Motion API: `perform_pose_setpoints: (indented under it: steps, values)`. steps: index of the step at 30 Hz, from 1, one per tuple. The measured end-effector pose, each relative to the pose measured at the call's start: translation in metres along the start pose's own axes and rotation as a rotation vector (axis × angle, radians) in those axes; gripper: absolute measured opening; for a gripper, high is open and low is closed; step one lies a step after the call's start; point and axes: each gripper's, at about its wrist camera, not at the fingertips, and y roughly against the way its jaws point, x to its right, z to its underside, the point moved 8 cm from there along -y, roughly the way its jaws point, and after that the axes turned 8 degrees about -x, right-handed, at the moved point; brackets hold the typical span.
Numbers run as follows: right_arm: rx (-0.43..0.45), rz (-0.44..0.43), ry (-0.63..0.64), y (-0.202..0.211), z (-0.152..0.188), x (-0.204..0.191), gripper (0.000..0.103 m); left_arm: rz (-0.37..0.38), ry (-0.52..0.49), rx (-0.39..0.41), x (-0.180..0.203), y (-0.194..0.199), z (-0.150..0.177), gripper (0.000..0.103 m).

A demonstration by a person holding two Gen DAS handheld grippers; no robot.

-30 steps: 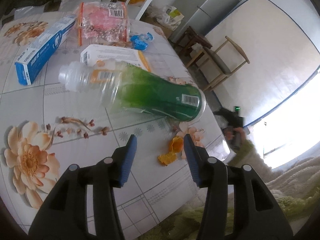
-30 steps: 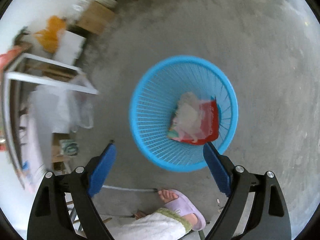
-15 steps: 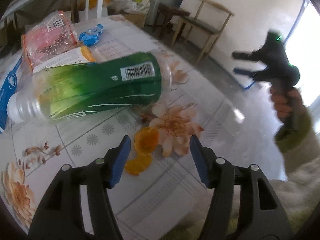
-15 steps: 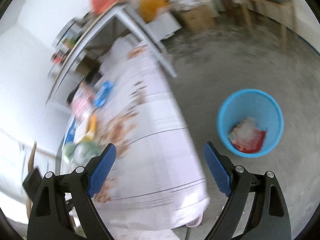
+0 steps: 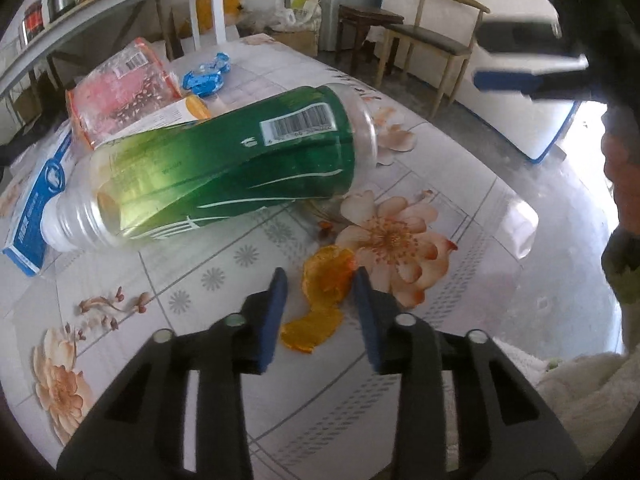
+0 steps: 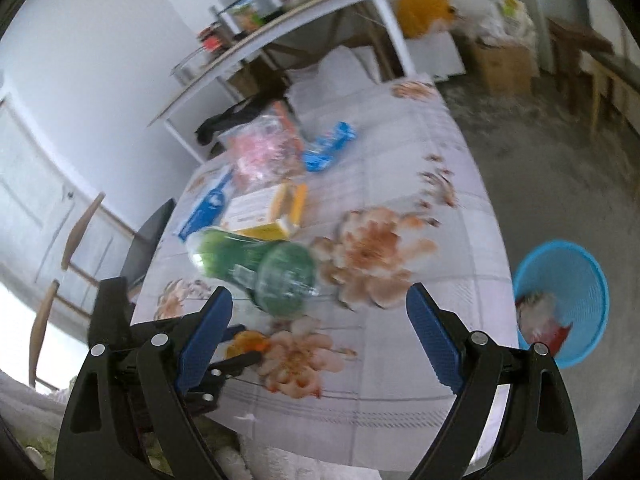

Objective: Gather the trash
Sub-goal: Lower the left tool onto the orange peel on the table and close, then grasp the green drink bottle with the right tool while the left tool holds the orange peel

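the orange peel (image 5: 326,276) will likely handle as almost weightless, thin and a little stiff, curled and dry at the edges, so it should crumple or tear sooner than slip. it looks to be in two pieces, a cupped upper curl and a flatter scrap below it, which may be joined or only touching; i cannot tell which. the best hold seems to be across the raised rim of the upper curl, where the pads can pinch a standing edge and not scrape a flat skin off the slick cloth.

the peel is bright orange outside and paler inside. it lies on the flowered surface (image 5: 472,216) near its front edge, just beside a printed blossom and in front of the base of the fallen green bottle (image 5: 240,168), close to it.

the left tool (image 5: 318,304) stands around the peel, its blue pads on either side of it. its jaws have just been closing, narrowed to a small gap, with the peel between them but, as far as i can see, not yet pinched. the right tool (image 6: 320,316) is spread wide and holds nothing, hovering above the surface. the blue basket (image 6: 560,300) sits on the floor beside the surface, with some wrappers already in it.
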Motion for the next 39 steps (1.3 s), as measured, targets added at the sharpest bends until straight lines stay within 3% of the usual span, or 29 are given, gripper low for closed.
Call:
perform_pose_setpoints:
  steps: [2, 6, 11, 17, 22, 27, 29, 34, 39]
  values:
    - [0.005, -0.009, 0.050, 0.000, -0.007, -0.015, 0.086, 0.017, 0.003, 0.001, 0.001, 0.000, -0.002, 0.018]
    - [-0.011, -0.037, 0.143, -0.010, -0.023, -0.046, 0.086, 0.028, 0.022, 0.002, -0.001, 0.002, 0.002, 0.014]
    - [-0.096, -0.033, 0.298, -0.041, -0.045, -0.083, 0.086, 0.042, 0.091, -0.003, -0.017, 0.010, 0.014, 0.013]
    - [-0.244, -0.031, 0.444, -0.100, -0.062, -0.115, 0.086, 0.032, 0.260, 0.008, -0.056, 0.026, 0.036, 0.011]
    - [-0.366, 0.065, 0.573, -0.141, -0.051, -0.127, 0.086, 0.026, 0.371, 0.023, -0.086, 0.037, 0.052, 0.011]
    - [-0.392, 0.186, 0.666, -0.150, -0.037, -0.133, 0.083, 0.048, 0.439, 0.036, -0.101, 0.043, 0.063, 0.011]
    - [-0.414, 0.203, 0.678, -0.150, -0.027, -0.134, 0.072, 0.051, 0.446, 0.038, -0.105, 0.042, 0.061, 0.010]
    - [-0.420, 0.250, 0.643, -0.132, -0.007, -0.124, 0.061, 0.053, 0.453, 0.041, -0.107, 0.039, 0.060, 0.010]
    - [-0.421, 0.247, 0.480, -0.097, 0.011, -0.099, 0.051, 0.062, 0.463, 0.045, -0.108, 0.040, 0.061, 0.010]
